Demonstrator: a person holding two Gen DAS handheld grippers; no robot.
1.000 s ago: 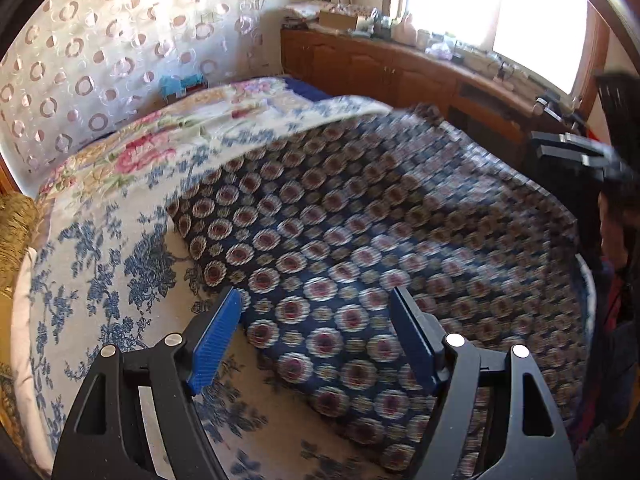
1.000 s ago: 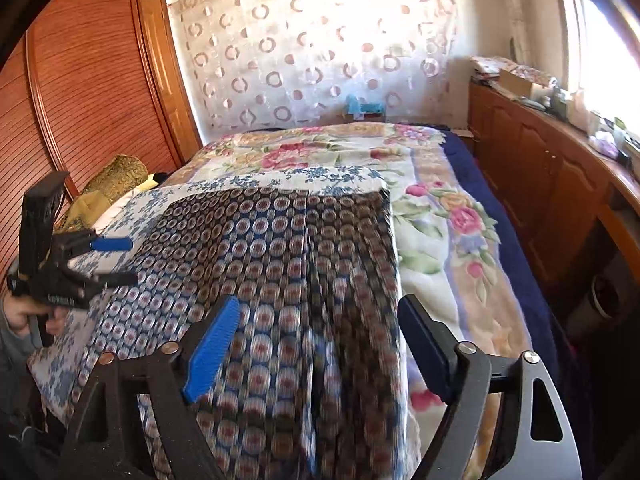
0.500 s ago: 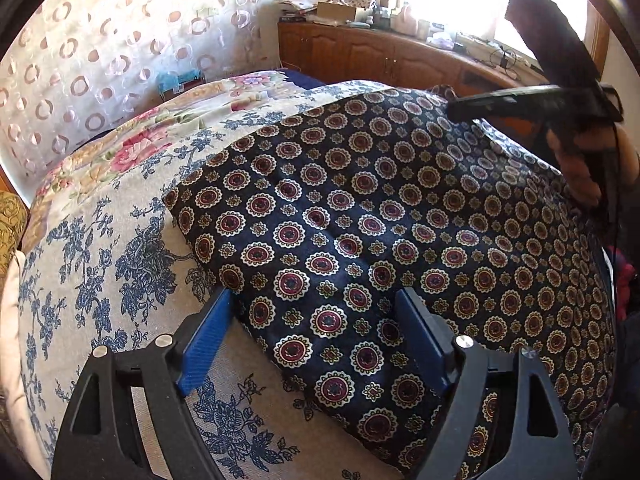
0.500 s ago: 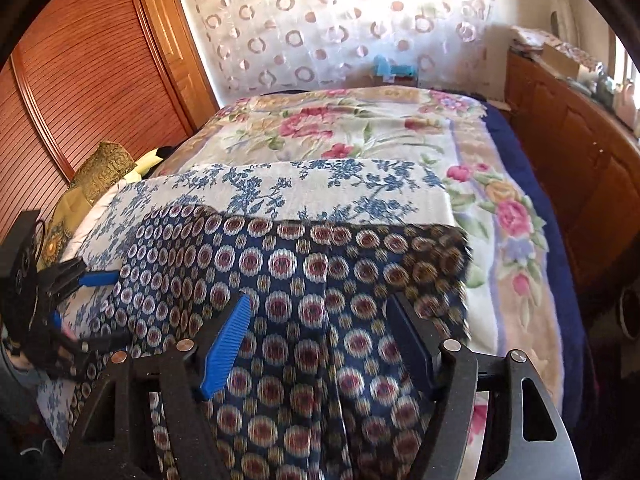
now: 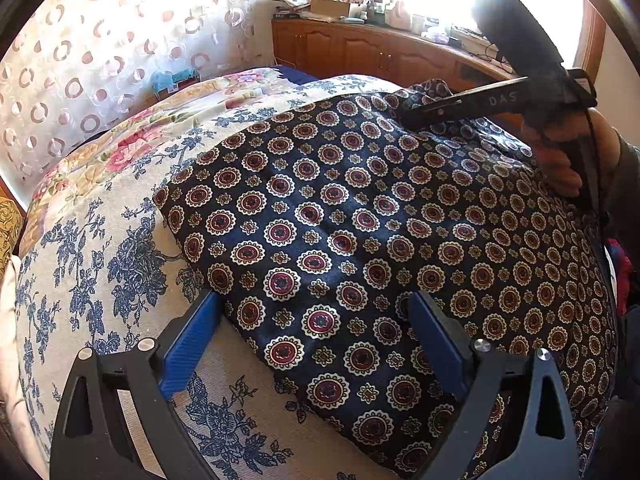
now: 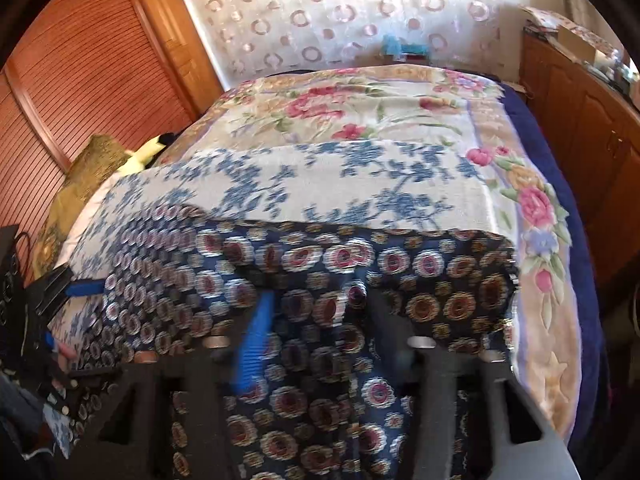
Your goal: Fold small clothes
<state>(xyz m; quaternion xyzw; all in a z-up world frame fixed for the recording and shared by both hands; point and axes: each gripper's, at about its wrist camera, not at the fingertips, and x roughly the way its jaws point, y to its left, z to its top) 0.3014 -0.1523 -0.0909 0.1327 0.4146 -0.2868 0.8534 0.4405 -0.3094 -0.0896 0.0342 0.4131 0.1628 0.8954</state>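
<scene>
A navy garment printed with red and cream medallions lies spread flat on the bed. In the left wrist view my left gripper sits over its near left corner, jaws wide and still opening; the cloth lies under them and is not pinched. My right gripper is at the garment's far edge. Its jaws are closing around a raised ridge of the fabric, and blur hides whether the pads press it. The left wrist view shows that gripper from the side in a person's hand, tips at a puckered bit of cloth.
Under the garment lies a white cloth with blue flowers, on a pink-flowered blanket. Wooden cabinets with clutter run along the window side. A slatted wardrobe and a gold cushion stand on the other side.
The right gripper swept across the garment to its far edge and its jaws narrowed around the cloth. The left gripper stayed near its corner and its jaws widened.
</scene>
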